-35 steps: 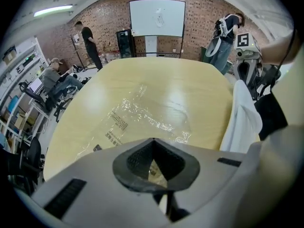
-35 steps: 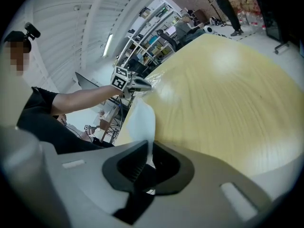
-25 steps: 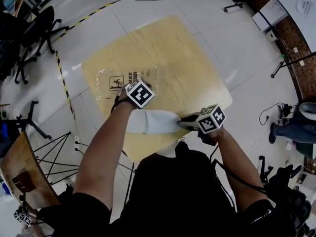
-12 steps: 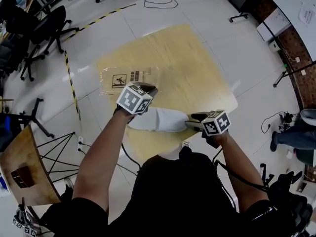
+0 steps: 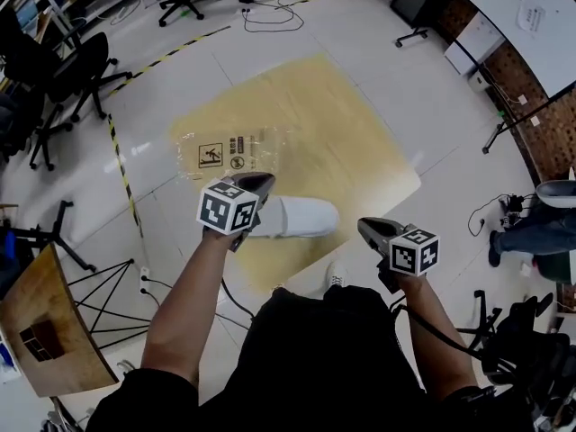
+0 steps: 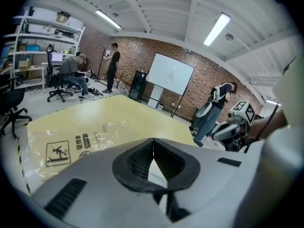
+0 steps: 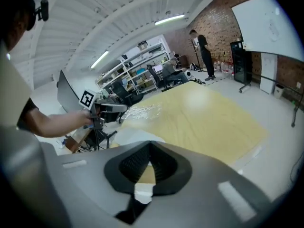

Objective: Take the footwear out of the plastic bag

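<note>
Right gripper: jaws clenched, empty. It has pulled back off the slipper's end that it pinched a second ago and now sits near it, apart, over the mat's near edge. Left gripper: jaws closed on nothing, raised over the slipper's left end, further from the bag than before. The white slipper lies flat on the yellow mat, out of the bag and no longer held. The clear printed bag lies flat beyond it on the mat.
</note>
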The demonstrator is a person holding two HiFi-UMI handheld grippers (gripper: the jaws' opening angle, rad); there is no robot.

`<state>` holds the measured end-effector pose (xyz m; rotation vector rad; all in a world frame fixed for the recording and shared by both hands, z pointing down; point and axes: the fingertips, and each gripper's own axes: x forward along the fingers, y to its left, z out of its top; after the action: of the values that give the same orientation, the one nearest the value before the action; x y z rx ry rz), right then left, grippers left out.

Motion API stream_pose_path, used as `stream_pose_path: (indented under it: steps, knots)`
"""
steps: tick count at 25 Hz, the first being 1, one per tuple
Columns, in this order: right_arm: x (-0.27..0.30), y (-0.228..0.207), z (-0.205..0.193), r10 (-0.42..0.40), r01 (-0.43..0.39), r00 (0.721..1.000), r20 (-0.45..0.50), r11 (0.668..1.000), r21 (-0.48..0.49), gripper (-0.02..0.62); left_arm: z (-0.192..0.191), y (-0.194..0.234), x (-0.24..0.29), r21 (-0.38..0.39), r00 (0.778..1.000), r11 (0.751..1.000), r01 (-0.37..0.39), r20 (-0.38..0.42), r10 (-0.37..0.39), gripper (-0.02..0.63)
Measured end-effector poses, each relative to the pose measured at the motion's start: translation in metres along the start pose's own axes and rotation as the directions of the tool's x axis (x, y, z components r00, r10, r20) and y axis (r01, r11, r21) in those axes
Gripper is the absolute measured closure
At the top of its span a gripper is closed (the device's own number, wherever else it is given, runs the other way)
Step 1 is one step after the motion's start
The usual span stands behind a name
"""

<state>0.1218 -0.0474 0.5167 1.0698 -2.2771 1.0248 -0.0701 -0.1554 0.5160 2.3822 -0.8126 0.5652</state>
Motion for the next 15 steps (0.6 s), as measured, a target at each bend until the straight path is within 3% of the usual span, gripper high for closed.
stream_pose_path:
  steps: [2, 4, 5, 6, 7, 8, 9, 11, 12, 13, 15]
  knots:
    - [-0.016, 0.011, 0.005, 0.046, -0.051, 0.997, 0.059, 0.996, 0.077, 0.595, -0.004, -0.009, -0.024, -0.039, 0.999, 0.999, -0.026, 0.029, 0.027, 0.598]
    - [-0.042, 0.024, 0.015, 0.147, -0.189, 0.97, 0.195, 0.958, 0.218, 0.595, -0.018, -0.026, -0.049, -0.077, 0.998, 0.995, -0.058, 0.028, 0.061, 0.599]
    - [-0.059, 0.032, 0.023, 0.207, -0.298, 0.931, 0.302, 0.908, 0.295, 0.595, -0.028, -0.036, -0.063, -0.096, 0.997, 0.992, -0.076, 0.019, 0.079, 0.6]
    - [-0.076, 0.038, 0.03, 0.258, -0.412, 0.874, 0.411, 0.843, 0.347, 0.595, -0.038, -0.045, -0.078, -0.121, 0.995, 0.988, -0.098, 0.009, 0.1, 0.6]
    - [-0.092, 0.045, 0.036, 0.296, -0.503, 0.817, 0.495, 0.785, 0.362, 0.594, -0.048, -0.053, -0.094, -0.152, 0.992, 0.981, -0.123, 0.006, 0.125, 0.6]
    - [-0.106, 0.052, 0.038, 0.327, -0.557, 0.778, 0.537, 0.754, 0.348, 0.594, -0.056, -0.06, -0.112, -0.187, 0.988, 0.971, -0.148, 0.015, 0.153, 0.6]
    - [-0.116, 0.06, 0.037, 0.356, -0.576, 0.763, 0.54, 0.753, 0.319, 0.588, -0.063, -0.067, -0.129, -0.221, 0.983, 0.96, -0.171, 0.032, 0.183, 0.6]
    - [-0.131, 0.074, 0.024, 0.397, -0.553, 0.783, 0.479, 0.796, 0.244, 0.528, -0.078, -0.083, -0.16, -0.273, 0.966, 0.936, -0.221, 0.067, 0.248, 0.6]
    - [-0.138, 0.081, 0.014, 0.413, -0.536, 0.8, 0.436, 0.819, 0.206, 0.53, -0.087, -0.093, -0.173, -0.288, 0.956, 0.925, -0.247, 0.081, 0.281, 0.6]
    - [-0.143, 0.087, 0.002, 0.428, -0.521, 0.815, 0.39, 0.837, 0.17, 0.59, -0.096, -0.103, -0.183, -0.3, 0.945, 0.914, -0.272, 0.094, 0.312, 0.6]
    - [-0.151, 0.092, -0.022, 0.443, -0.494, 0.843, 0.306, 0.862, 0.112, 0.594, -0.113, -0.125, -0.199, -0.333, 0.922, 0.89, -0.312, 0.121, 0.368, 0.6]
